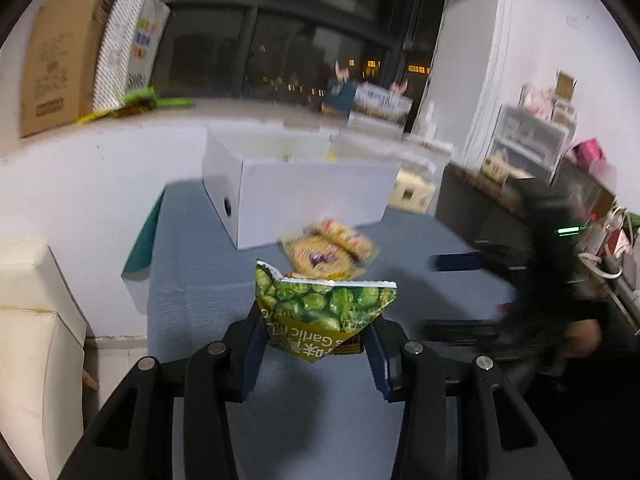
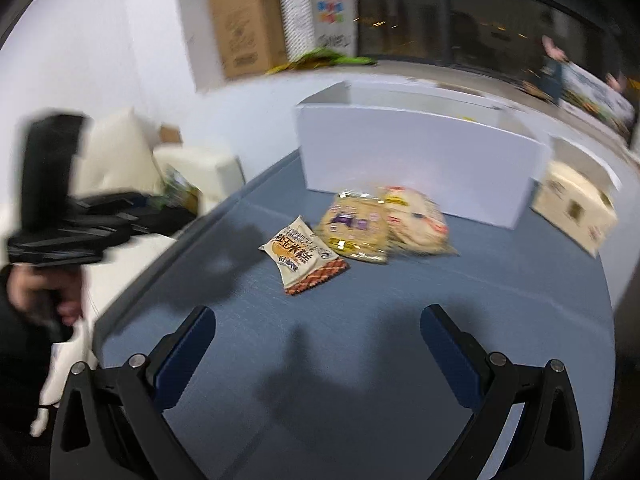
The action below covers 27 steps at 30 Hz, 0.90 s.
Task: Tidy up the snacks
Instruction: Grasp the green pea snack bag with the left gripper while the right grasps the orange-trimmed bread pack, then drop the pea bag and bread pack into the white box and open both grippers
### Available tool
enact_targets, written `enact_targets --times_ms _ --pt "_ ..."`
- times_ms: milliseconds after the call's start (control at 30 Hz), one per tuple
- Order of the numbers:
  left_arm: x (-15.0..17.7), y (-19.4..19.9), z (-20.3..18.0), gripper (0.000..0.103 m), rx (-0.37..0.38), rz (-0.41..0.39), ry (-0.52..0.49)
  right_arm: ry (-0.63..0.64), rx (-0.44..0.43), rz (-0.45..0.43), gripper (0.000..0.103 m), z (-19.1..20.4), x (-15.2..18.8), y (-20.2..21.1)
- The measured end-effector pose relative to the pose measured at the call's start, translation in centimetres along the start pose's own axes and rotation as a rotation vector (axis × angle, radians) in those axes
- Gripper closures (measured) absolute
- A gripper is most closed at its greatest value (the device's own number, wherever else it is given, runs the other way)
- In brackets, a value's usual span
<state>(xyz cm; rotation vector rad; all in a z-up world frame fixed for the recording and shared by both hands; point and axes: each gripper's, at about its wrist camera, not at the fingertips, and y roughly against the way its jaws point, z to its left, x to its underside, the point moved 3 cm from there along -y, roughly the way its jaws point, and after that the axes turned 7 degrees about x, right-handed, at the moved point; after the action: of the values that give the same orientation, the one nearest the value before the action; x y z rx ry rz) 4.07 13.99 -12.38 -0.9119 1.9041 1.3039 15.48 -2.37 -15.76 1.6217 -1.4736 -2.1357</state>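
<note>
My left gripper (image 1: 316,344) is shut on a green garlic-pea snack bag (image 1: 324,308) and holds it above the blue table (image 1: 192,280). Beyond it lie yellow snack packets (image 1: 332,250) in front of an open white box (image 1: 296,196). In the right wrist view my right gripper (image 2: 318,336) is open and empty above the table (image 2: 480,288). Ahead of it lie an orange-and-white rice cake packet (image 2: 304,254), a yellow packet with purple print (image 2: 356,228) and a pale packet (image 2: 416,220), all before the white box (image 2: 420,160). The left gripper shows blurred at the left (image 2: 132,208).
A cream armchair (image 1: 36,320) stands left of the table. A brown carton (image 1: 60,60) and a patterned bag (image 1: 132,44) sit on the window ledge. A beige carton (image 2: 576,208) sits right of the white box. Shelves with clutter (image 1: 536,136) stand at right.
</note>
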Motion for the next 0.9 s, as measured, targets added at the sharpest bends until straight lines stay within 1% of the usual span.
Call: enact_targets --times_ms 33,67,133,200,333,367,400,467,500,600,633,733,833,900 --pt "0.1 1.1 -0.2 0.054 0.001 -0.018 0.003 0.036 0.011 0.013 0.0 0.6 -0.5 -0.9" --pt "0.2 1.9 -0.3 0.054 0.0 -0.031 0.006 0.081 0.017 0.007 0.0 1.4 -1.3 -1.8" --pt "0.4 3.2 -0.3 0.054 0.0 -0.047 0.02 0.133 0.017 0.015 0.0 2.3 -2.4 -3.3" --pt "0.7 4.2 -0.1 0.054 -0.018 -0.051 0.019 0.171 -0.008 0.045 0.0 3.1 -3.5 -5.5" --pt "1.4 5.1 0.8 0.054 -0.019 -0.058 0.054 0.201 -0.065 0.12 0.001 3.4 -4.6 -9.6" --pt "1.6 5.2 1.1 0.054 -0.029 -0.056 0.06 0.206 -0.076 0.132 0.011 3.5 -4.6 -10.1" --pt "1.8 5.2 1.3 0.054 -0.028 -0.052 0.07 0.218 -0.086 0.154 0.03 3.6 -4.5 -10.8" --pt "2.1 5.1 1.5 0.054 -0.028 -0.053 0.079 0.238 -0.055 0.186 0.049 3.6 -4.1 -12.0" --pt "2.2 5.1 1.5 0.054 -0.024 -0.051 0.081 0.244 -0.05 0.173 0.05 3.6 -4.0 -12.0" --pt "2.4 4.8 1.3 0.054 -0.011 -0.049 0.081 0.185 -0.098 0.17 0.055 3.0 -3.8 -11.4" --pt "2.3 4.7 1.2 0.054 -0.011 -0.05 0.079 0.171 -0.113 0.159 0.056 2.8 -3.7 -11.0" --pt "1.9 4.2 1.0 0.054 0.002 -0.057 0.085 0.131 -0.14 0.11 0.056 2.3 -3.4 -8.7" --pt "0.8 3.5 0.5 0.054 0.022 -0.067 0.082 0.073 -0.155 0.039 0.056 1.0 -3.2 -5.5" --pt "-0.6 2.7 0.0 0.054 0.041 -0.078 0.067 0.012 -0.17 -0.037 0.056 -0.5 -3.6 -2.4"
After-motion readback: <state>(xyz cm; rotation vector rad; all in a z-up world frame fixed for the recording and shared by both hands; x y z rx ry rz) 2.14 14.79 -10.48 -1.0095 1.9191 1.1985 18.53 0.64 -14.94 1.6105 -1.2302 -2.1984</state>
